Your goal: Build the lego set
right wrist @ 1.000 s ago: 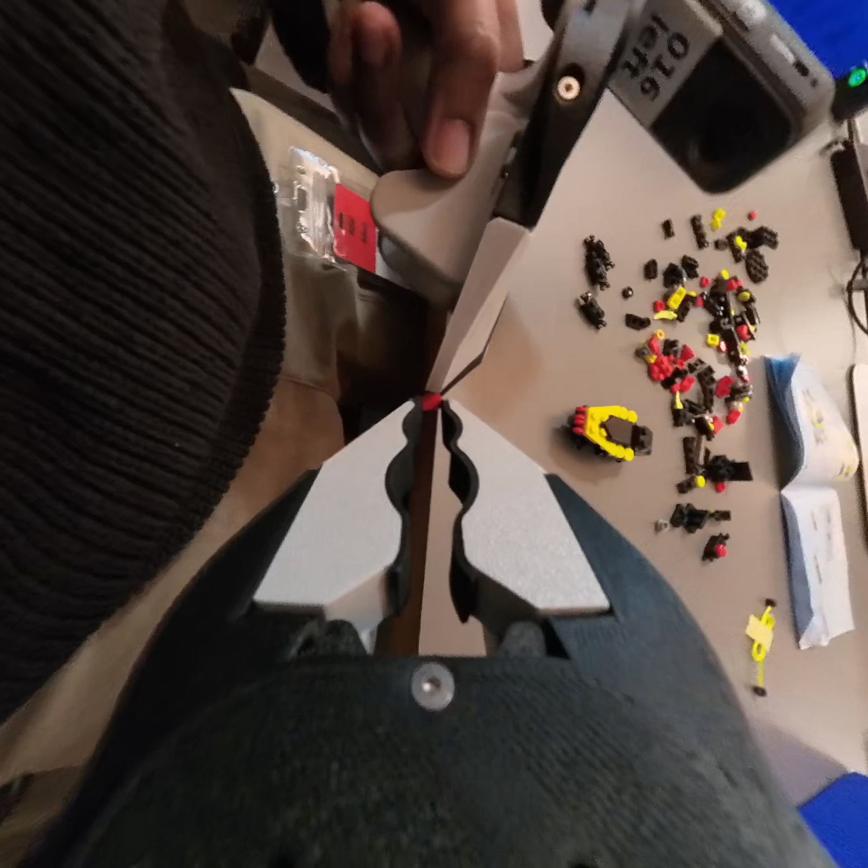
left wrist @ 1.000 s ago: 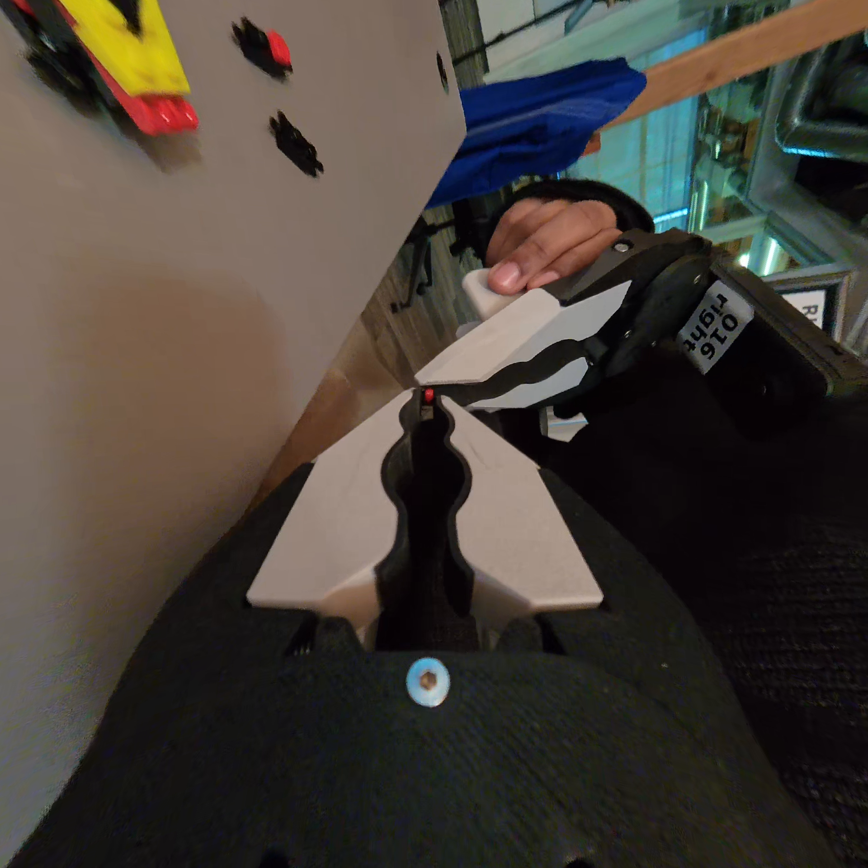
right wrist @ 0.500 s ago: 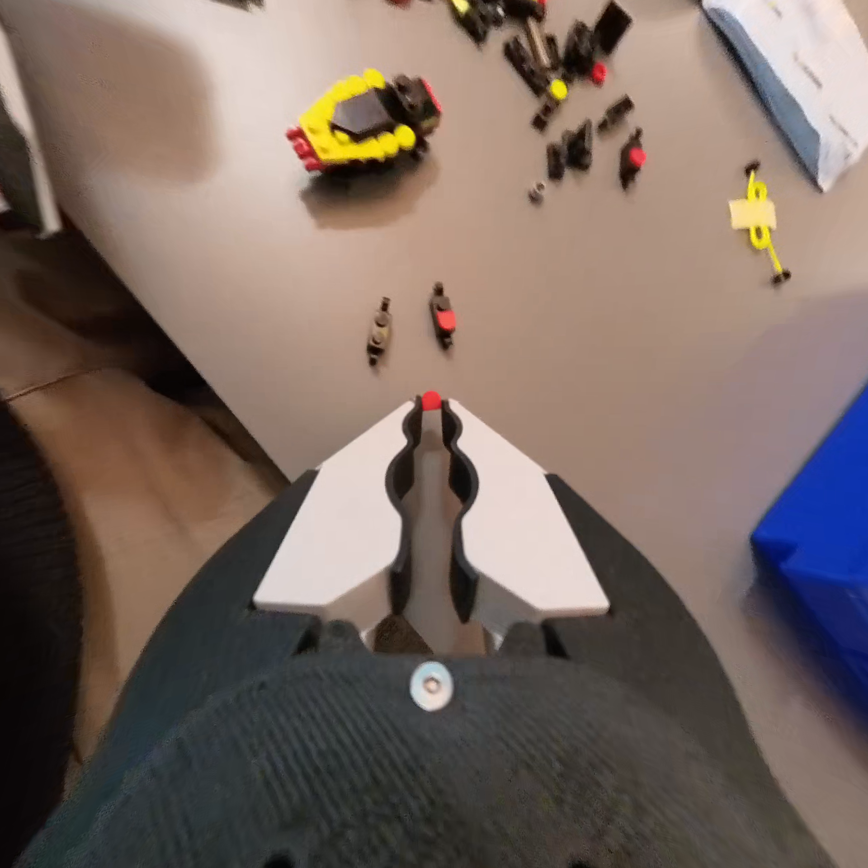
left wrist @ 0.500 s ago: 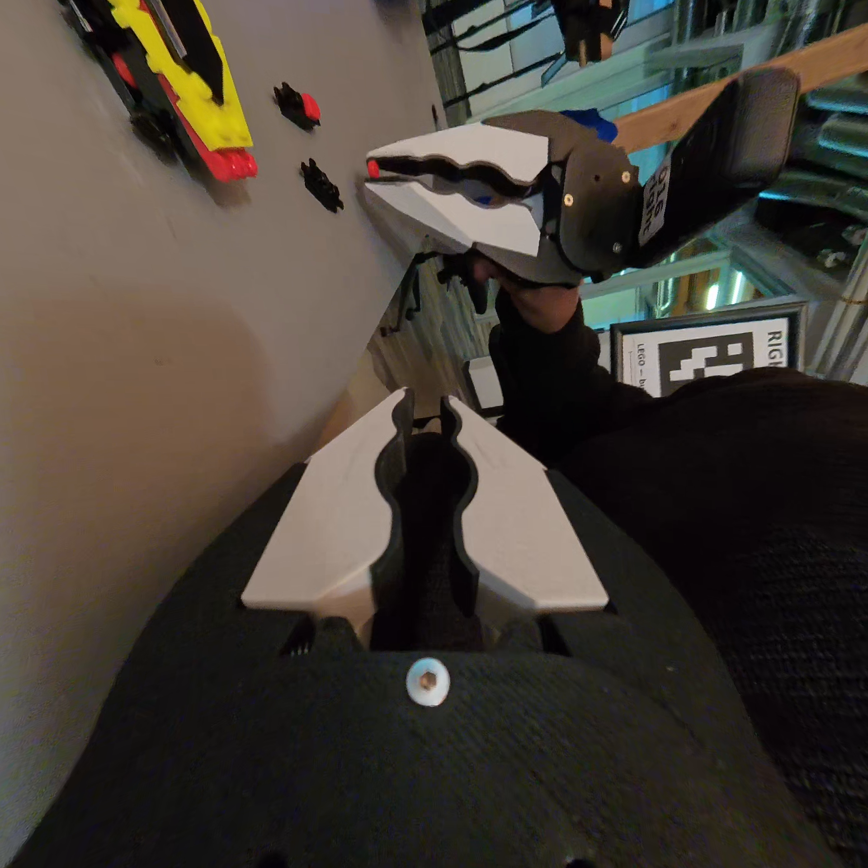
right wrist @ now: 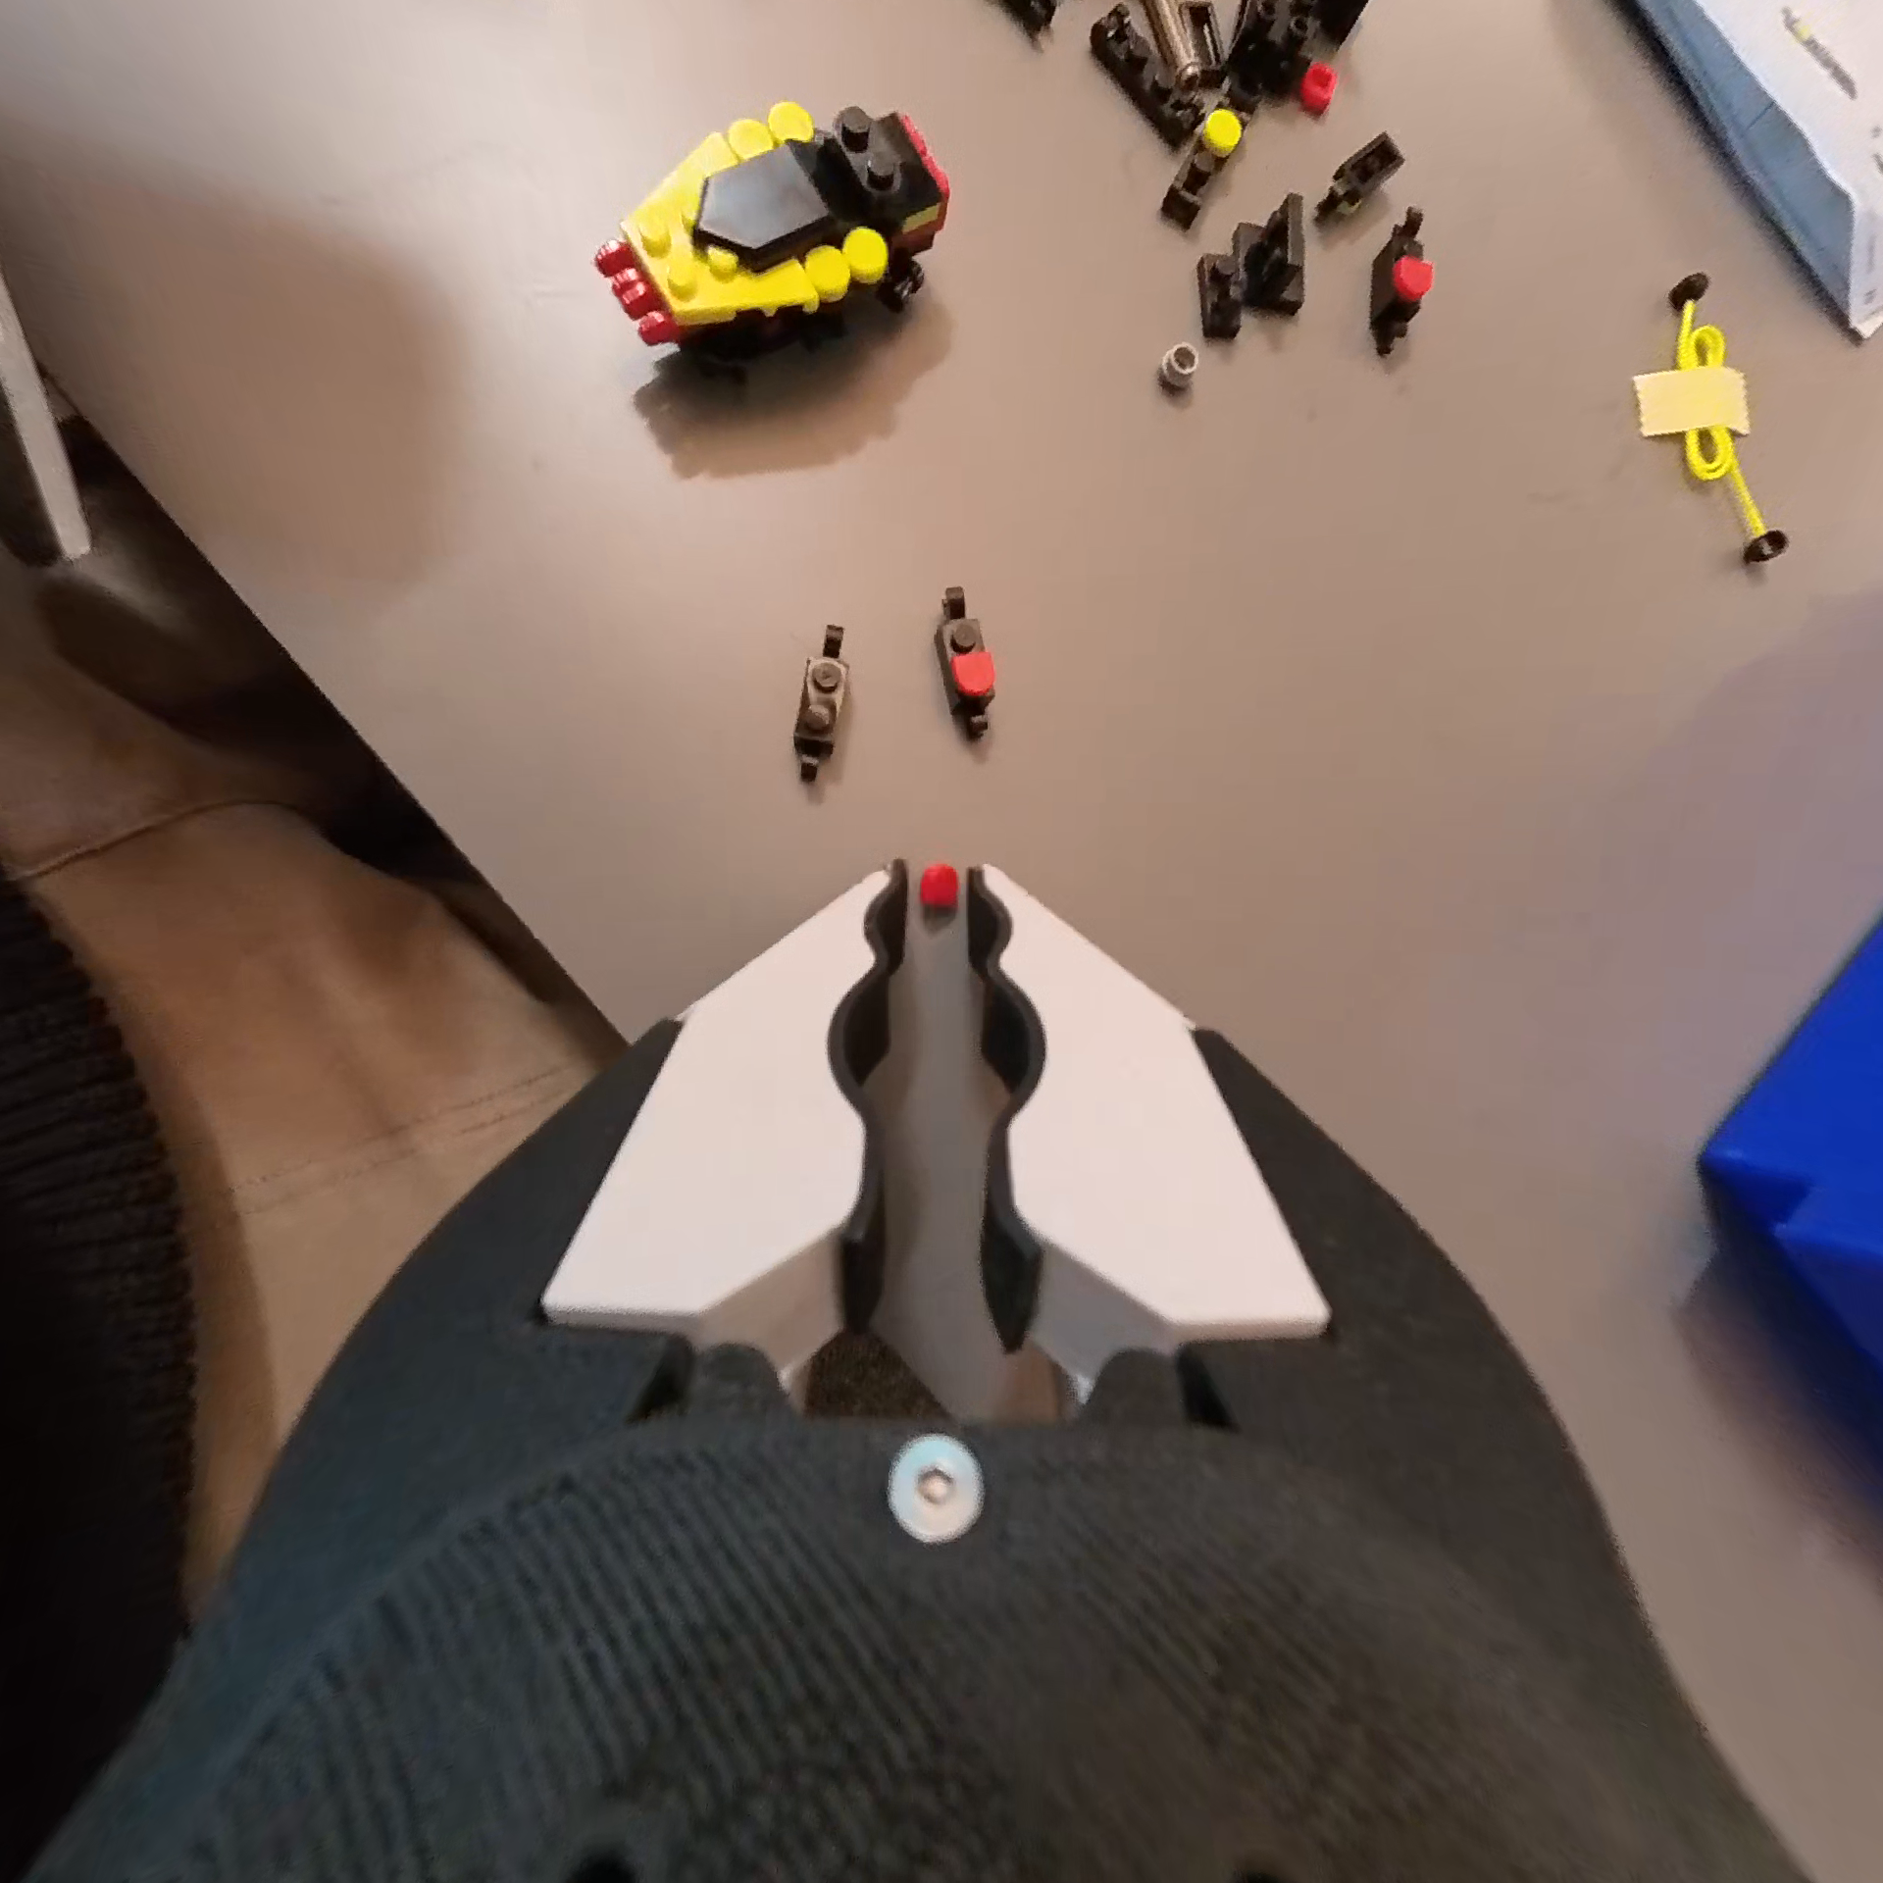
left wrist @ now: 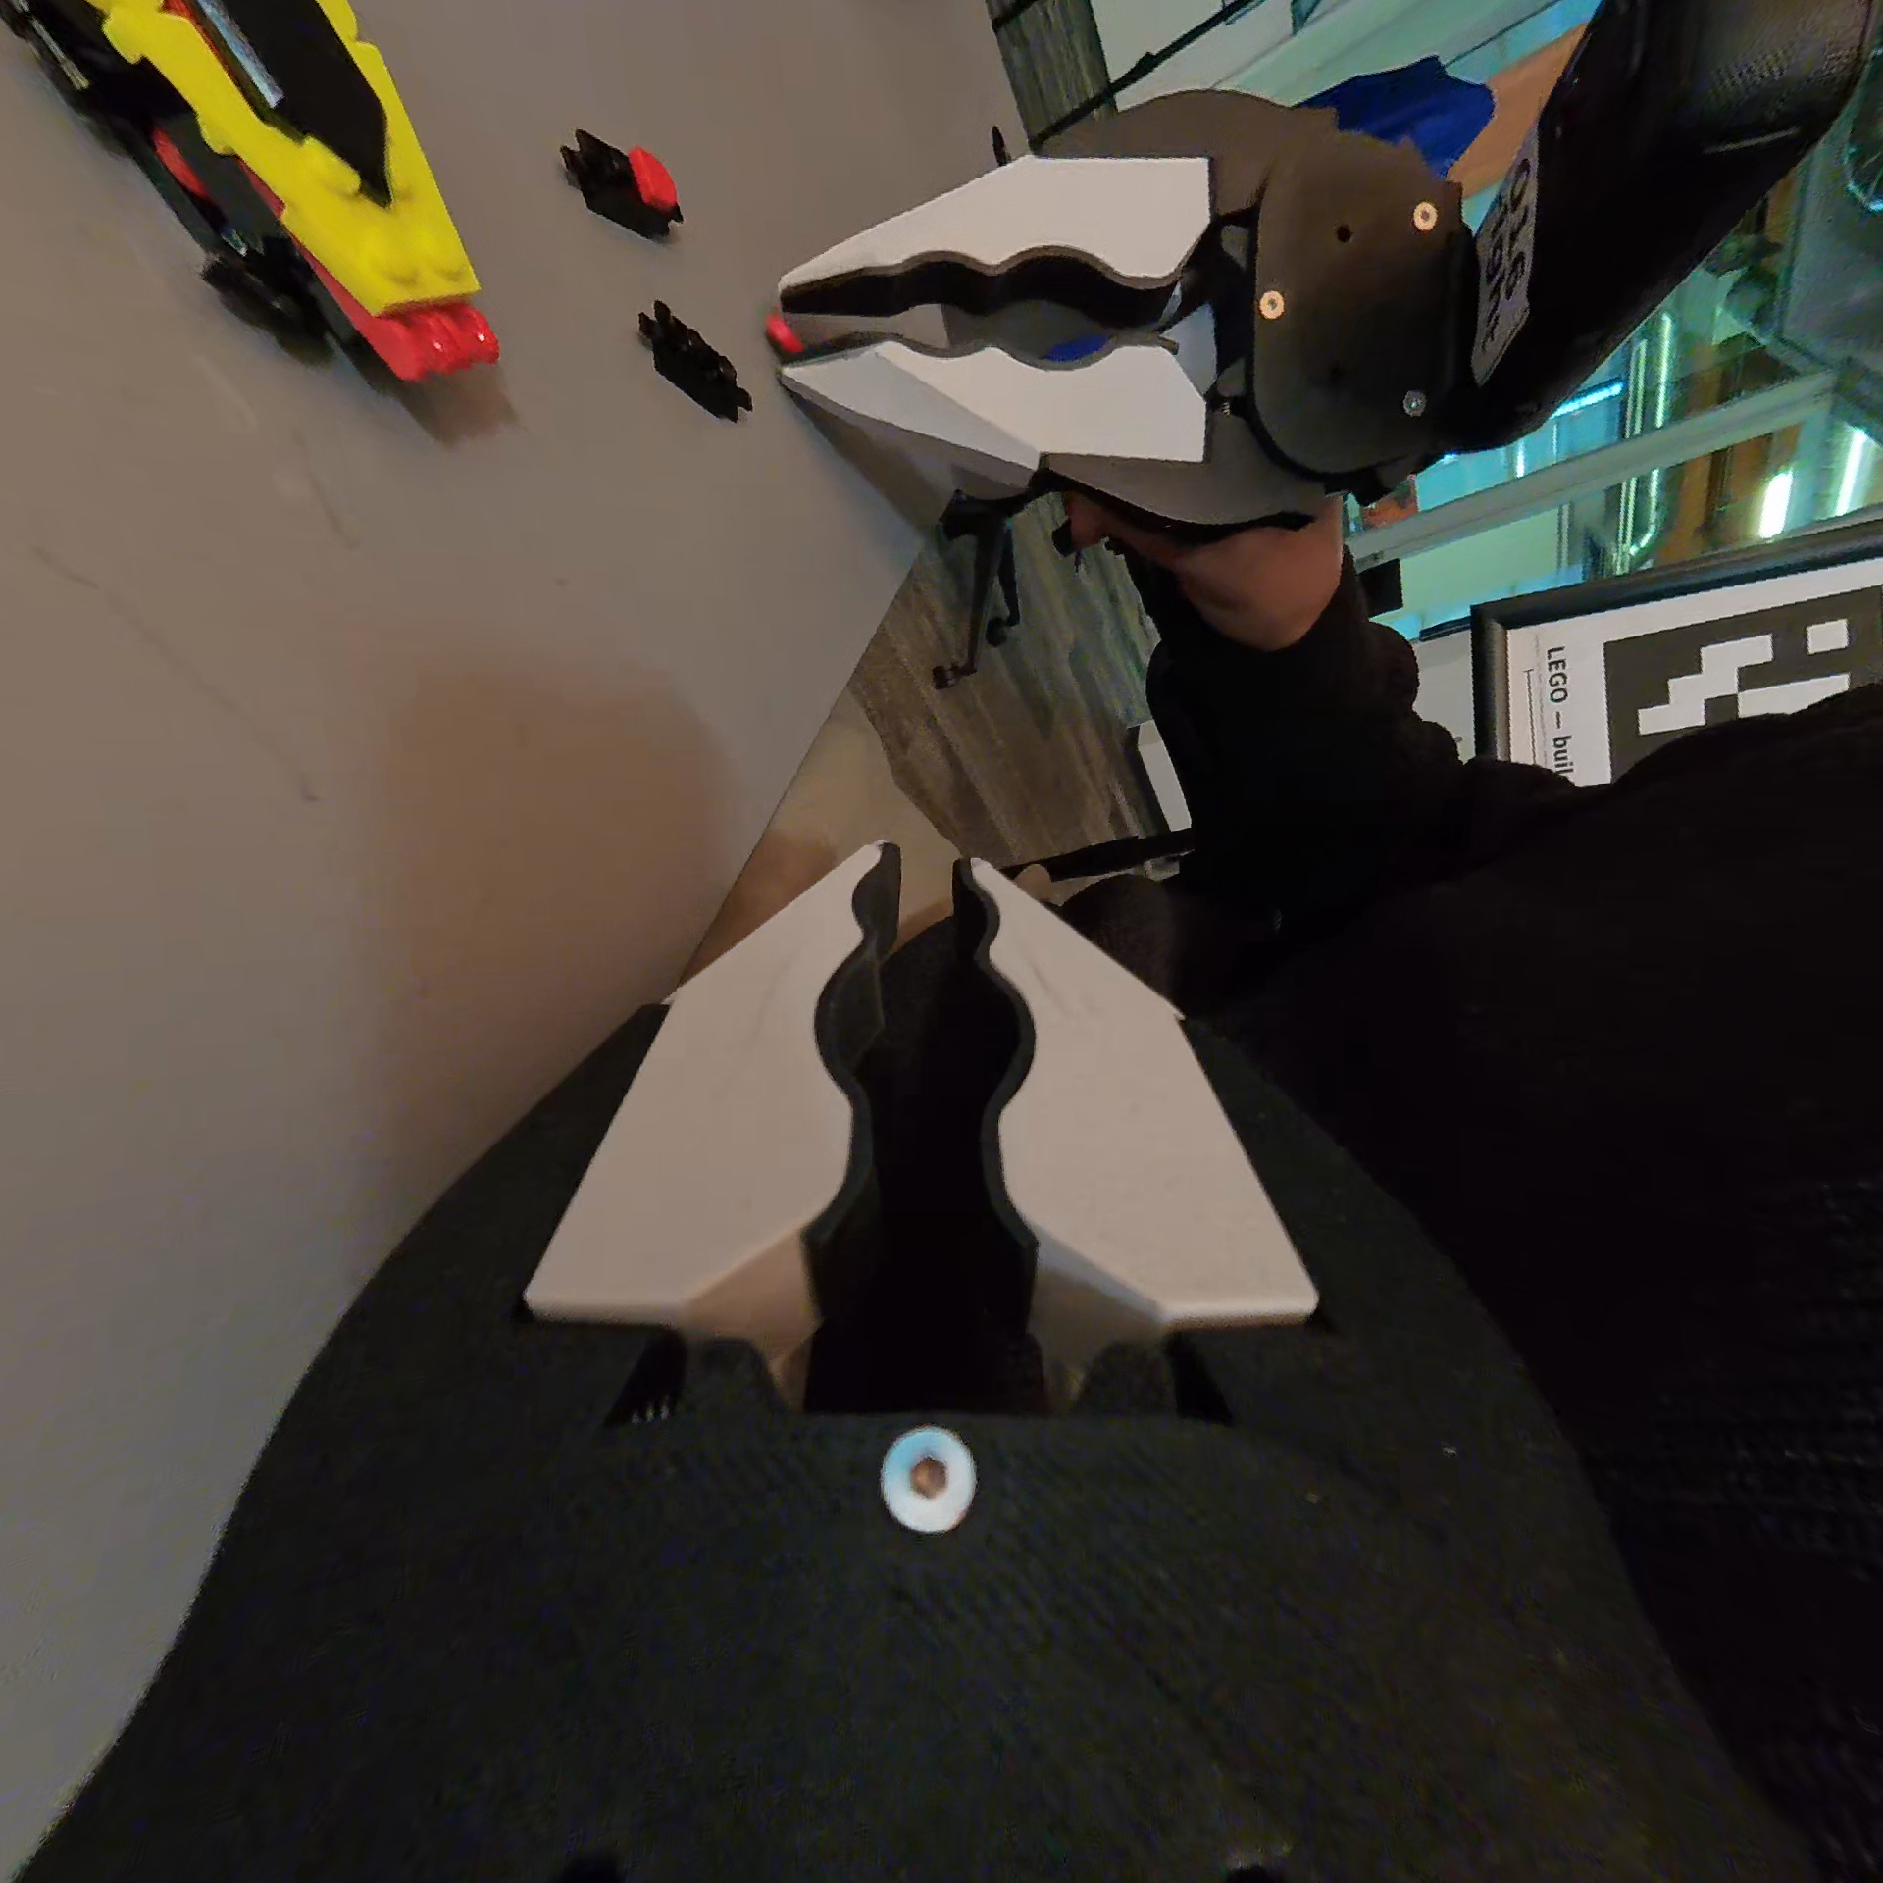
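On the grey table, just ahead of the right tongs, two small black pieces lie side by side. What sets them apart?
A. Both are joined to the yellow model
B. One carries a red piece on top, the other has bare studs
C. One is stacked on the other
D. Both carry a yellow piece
B: the right-hand black piece bears a red piece, while the left-hand one shows only bare studs; they lie apart on the table.

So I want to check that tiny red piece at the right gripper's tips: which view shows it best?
The right wrist view: the red piece sits centred between the fingertips. The left wrist view shows it side-on, partly hidden.
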Available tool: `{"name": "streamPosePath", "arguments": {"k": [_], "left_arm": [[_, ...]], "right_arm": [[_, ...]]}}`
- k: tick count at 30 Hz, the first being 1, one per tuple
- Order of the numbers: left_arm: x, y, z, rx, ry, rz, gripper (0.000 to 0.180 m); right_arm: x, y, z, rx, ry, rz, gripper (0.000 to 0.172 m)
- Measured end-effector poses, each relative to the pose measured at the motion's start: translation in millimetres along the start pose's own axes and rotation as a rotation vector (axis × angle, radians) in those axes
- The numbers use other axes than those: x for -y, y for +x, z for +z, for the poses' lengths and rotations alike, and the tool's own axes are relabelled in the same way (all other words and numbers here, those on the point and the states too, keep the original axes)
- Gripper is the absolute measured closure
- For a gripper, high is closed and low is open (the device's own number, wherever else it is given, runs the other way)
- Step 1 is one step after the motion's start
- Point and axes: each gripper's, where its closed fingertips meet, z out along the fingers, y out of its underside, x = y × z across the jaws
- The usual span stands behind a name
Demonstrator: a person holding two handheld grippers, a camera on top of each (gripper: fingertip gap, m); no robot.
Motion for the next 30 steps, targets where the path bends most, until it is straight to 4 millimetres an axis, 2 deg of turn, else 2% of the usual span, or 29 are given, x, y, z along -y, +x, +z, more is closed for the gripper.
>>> {"name": "streamPosePath", "arguments": {"k": [12, 20, 23, 30], "left_arm": [[-1.2, -0.8, 0.7, -0.007, -0.006, -0.012, 0.171], [-1.8, 0.1, 1.3, -0.016, -0.009, -0.017, 0.171], [-1.9, 0.4, 1.1, -0.016, -0.010, -0.015, 0.171], [-2.3, 0.4, 1.6, -0.016, -0.012, -0.015, 0.171]], "right_arm": [[0.1, 4.0, -10.6, 0.008, 0.031, 0.094, 0.157], [-10.6, -3.4, -8.3, 0.021, -0.015, 0.162, 0.172], [-8.3, -7.3, -5.6, 0.066, -0.003, 0.222, 0.170], [-5.8, -4.5, -1.1, 0.050, -0.009, 0.281, 0.162]]}}
